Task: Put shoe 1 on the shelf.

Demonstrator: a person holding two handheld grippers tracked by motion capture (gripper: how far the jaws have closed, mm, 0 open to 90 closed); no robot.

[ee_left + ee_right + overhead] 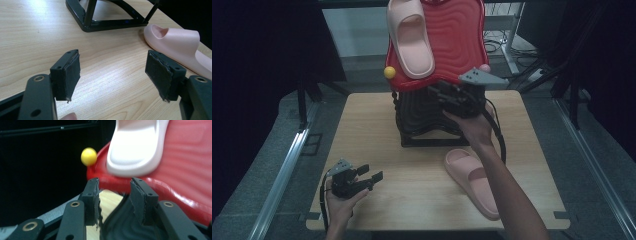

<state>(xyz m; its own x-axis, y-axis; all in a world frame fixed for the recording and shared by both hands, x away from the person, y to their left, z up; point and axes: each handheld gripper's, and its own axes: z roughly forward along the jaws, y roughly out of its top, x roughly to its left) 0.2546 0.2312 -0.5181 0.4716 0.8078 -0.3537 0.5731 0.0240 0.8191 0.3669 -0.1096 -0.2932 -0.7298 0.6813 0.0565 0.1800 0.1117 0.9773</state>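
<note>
on the wooden table (422, 170), right gripper (113, 186) jaws spread, empty, just below the racked pink slipper (135, 147).

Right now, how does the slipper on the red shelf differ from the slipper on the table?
The slipper on the red shelf lies raised on the sloping red tier of the rack, its toe pointing up and away; the slipper on the table lies flat on the wooden table, beside the rack's black base. The first is near a yellow knob; the second is not. Both are pale pink slides, seemingly a pair.
</note>
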